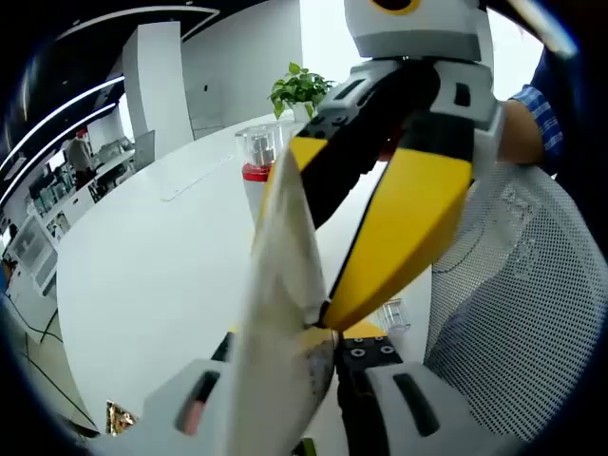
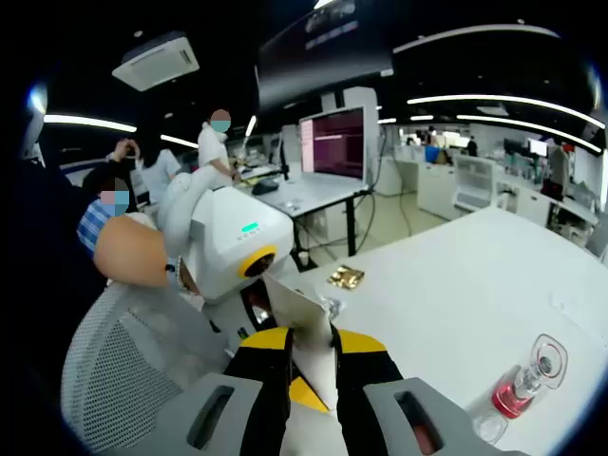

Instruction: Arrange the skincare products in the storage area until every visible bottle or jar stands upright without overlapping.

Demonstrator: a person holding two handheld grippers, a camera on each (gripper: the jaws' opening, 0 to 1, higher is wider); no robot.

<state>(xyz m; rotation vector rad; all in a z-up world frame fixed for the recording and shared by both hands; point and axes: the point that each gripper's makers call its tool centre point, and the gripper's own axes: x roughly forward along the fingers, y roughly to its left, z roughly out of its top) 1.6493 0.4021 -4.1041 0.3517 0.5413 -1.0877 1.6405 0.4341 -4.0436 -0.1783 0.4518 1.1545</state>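
1. Tube [image 1: 280, 285], cream and flat, is gripped by both my claws: left gripper [image 1: 318, 356] and right gripper [image 2: 312, 380], above the white table [image 1: 142, 275].
2. I'd free one claw first, then stand it near the red-based bottle [image 2: 521, 389].

White table [image 2: 456, 275]: red-banded bottle [image 2: 521, 385], gold wrapper [image 2: 345, 276].

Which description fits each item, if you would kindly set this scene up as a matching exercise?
Items:
1 white pouch
2 bottle
3 chair
4 plant

Descriptions:
A green leaves
B between the jaws of the right gripper
C red band, clear cap
D white mesh

Pairs: 1-B; 2-C; 3-D; 4-A
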